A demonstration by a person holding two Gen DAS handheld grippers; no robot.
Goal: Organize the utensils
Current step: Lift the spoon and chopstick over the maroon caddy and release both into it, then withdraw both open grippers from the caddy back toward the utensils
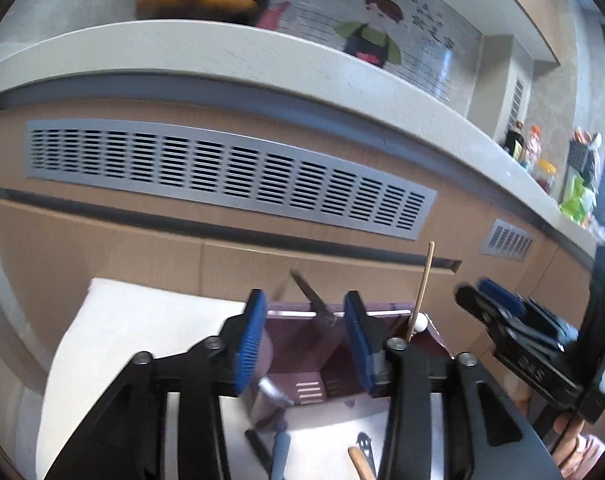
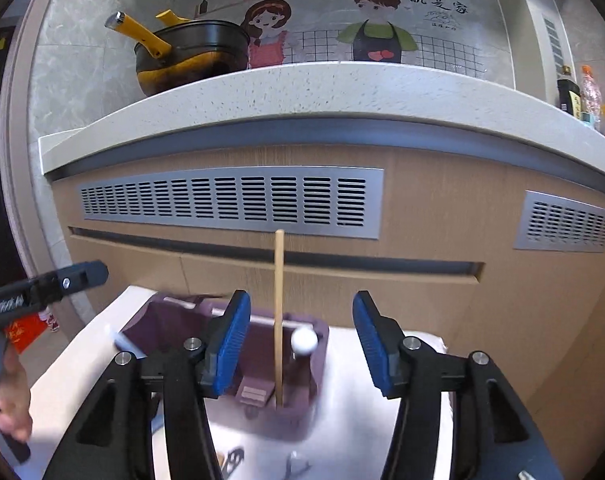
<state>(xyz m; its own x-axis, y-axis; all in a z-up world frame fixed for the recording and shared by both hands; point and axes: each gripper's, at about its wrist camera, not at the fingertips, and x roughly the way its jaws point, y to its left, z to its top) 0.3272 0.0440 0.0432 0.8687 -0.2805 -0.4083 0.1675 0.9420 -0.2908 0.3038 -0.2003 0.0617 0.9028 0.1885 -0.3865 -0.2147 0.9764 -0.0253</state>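
Note:
A purple utensil holder [image 2: 270,364] stands on a white table [image 2: 82,364], also in the left wrist view [image 1: 310,376]. A wooden chopstick [image 2: 278,312] stands upright in it beside a white-knobbed utensil [image 2: 304,340]; both show in the left wrist view, the chopstick [image 1: 421,292] and the knob [image 1: 421,323]. A dark utensil [image 1: 308,294] leans in the holder's middle part. My left gripper [image 1: 306,344] is open in front of the holder. My right gripper [image 2: 300,344] is open, just this side of the holder. Loose utensils [image 1: 278,448] lie on the table near me.
A wood cabinet front with grey vent grilles [image 2: 230,200] rises behind the table, under a white counter [image 2: 302,92]. A black and yellow pot [image 2: 190,56] sits on the counter. Bottles [image 2: 574,92] stand at the counter's right end.

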